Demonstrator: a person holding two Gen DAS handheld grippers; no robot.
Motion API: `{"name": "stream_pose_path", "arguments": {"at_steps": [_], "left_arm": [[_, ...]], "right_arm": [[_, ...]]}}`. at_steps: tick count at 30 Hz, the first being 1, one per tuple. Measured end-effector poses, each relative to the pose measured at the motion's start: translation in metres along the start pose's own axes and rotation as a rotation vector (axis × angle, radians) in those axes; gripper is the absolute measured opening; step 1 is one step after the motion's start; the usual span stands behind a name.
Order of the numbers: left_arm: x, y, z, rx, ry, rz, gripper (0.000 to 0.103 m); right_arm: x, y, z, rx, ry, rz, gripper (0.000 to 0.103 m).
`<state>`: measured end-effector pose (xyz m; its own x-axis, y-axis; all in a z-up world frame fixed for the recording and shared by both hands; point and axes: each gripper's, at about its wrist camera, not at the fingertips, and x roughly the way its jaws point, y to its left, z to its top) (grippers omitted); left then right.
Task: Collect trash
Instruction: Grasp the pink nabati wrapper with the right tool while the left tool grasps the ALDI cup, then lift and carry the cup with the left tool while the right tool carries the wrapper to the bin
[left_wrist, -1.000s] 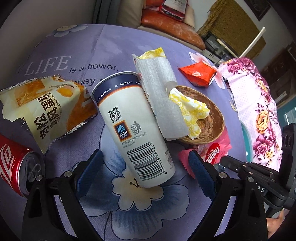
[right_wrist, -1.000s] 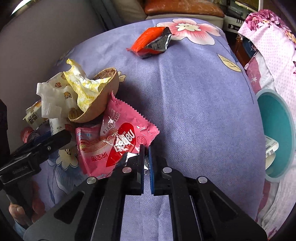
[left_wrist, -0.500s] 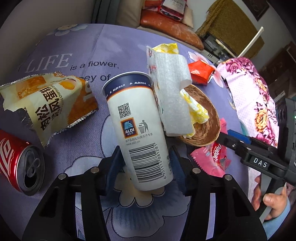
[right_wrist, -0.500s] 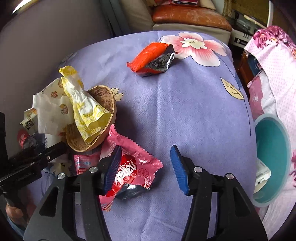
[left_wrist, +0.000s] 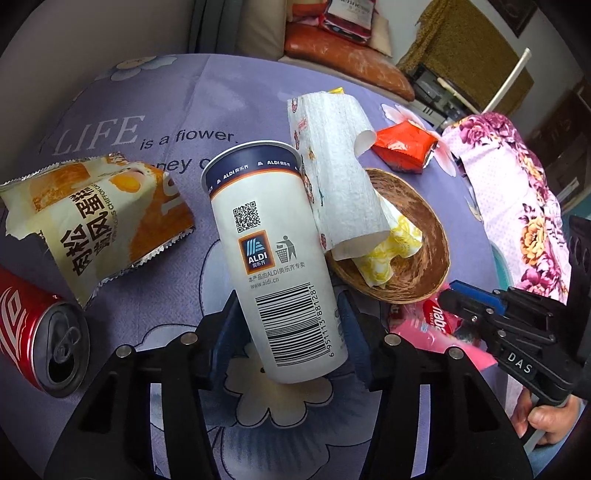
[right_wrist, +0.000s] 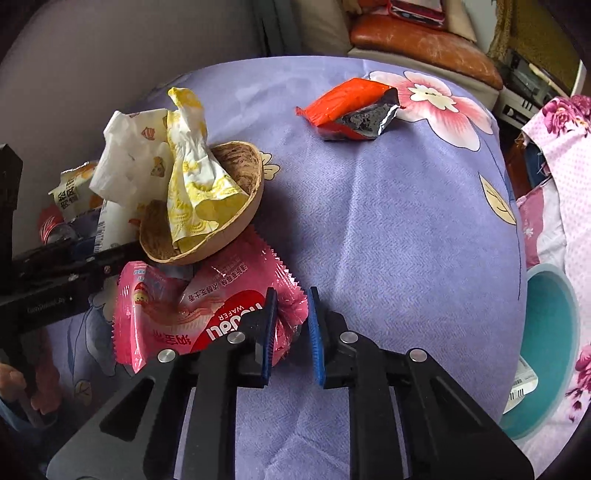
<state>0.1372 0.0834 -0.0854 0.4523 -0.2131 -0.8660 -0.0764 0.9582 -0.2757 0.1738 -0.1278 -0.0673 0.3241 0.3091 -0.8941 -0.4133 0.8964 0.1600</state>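
Note:
My left gripper (left_wrist: 286, 332) is shut on a white ALDI paper cup (left_wrist: 273, 254), gripping its lower part; the cup leans back with its rim away from me. My right gripper (right_wrist: 291, 328) is closing on the edge of a pink wafer wrapper (right_wrist: 192, 314); the jaws are nearly together with a corner of the wrapper between the blue pads. The wrapper lies partly under a brown bowl (right_wrist: 236, 221) holding a yellow napkin (right_wrist: 192, 173). A white paper towel (left_wrist: 340, 177) leans from the bowl (left_wrist: 424, 236) against the cup.
An orange-yellow snack bag (left_wrist: 96, 218) and a red soda can (left_wrist: 40, 343) lie left of the cup. A red-orange foil wrapper (right_wrist: 351, 107) lies farther back on the purple tablecloth (right_wrist: 388, 221). A teal bin (right_wrist: 546, 343) stands below the table's right edge.
The left jaws closed on the cup's base and tilted it up. The right gripper, first shut, opened wide, then narrowed onto the pink wrapper's corner.

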Motion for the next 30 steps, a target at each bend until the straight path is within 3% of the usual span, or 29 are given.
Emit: {"name": "stream_pose_path", "arguments": {"at_steps": [6,15,25,30], "left_arm": [[-0.011,0.004,-0.014,-0.011,0.002,0.017,0.053],[-0.034,-0.009,-0.040,0.010,0.004,0.003,0.052],[-0.058,-0.052,-0.057,0.113,-0.014,-0.038,0.049],[-0.052,-0.072,-0.061,0.169,0.009,-0.046,0.048]], "right_arm": [[-0.016,0.003,-0.007,0.055,-0.050,-0.037,0.009],[-0.051,-0.019,-0.029,0.144,-0.120,-0.056,0.008],[-0.083,-0.060,-0.057,0.260,-0.176,-0.097,0.008],[-0.088,-0.073,-0.068,0.284,-0.184,-0.101,0.008]]}}
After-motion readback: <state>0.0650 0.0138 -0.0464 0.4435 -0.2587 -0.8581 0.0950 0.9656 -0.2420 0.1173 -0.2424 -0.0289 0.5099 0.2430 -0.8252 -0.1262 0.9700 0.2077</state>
